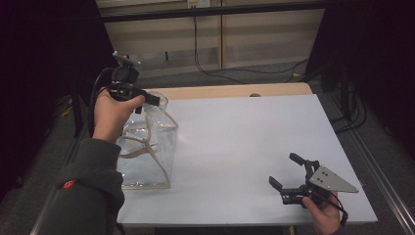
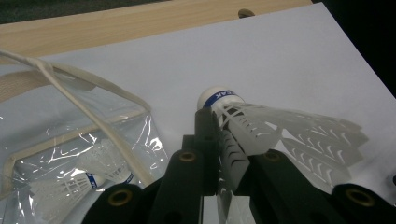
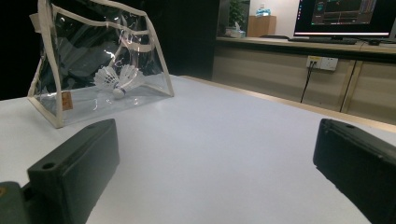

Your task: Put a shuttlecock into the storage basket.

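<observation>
A clear plastic bag (image 1: 147, 147) with cream trim stands at the table's left. In the left gripper view my left gripper (image 2: 219, 140) is shut on the skirt of a white shuttlecock (image 2: 261, 126), whose blue-banded cork points away from me. It hangs over the bag's open top (image 2: 70, 93), and another shuttlecock (image 2: 79, 182) lies inside. In the high view the left gripper (image 1: 152, 101) is above the bag's far end. My right gripper (image 1: 284, 169) rests open near the front right, nothing between its jaws. From the right gripper (image 3: 217, 154) the bag (image 3: 98, 60) shows shuttlecocks (image 3: 114, 79) inside.
The white table top (image 1: 244, 127) has a wooden strip (image 1: 235, 91) along its far edge. Cables (image 1: 230, 73) run on the floor behind it. A monitor (image 3: 348, 16) and a low wooden cabinet (image 3: 289, 70) stand beyond the table in the right gripper view.
</observation>
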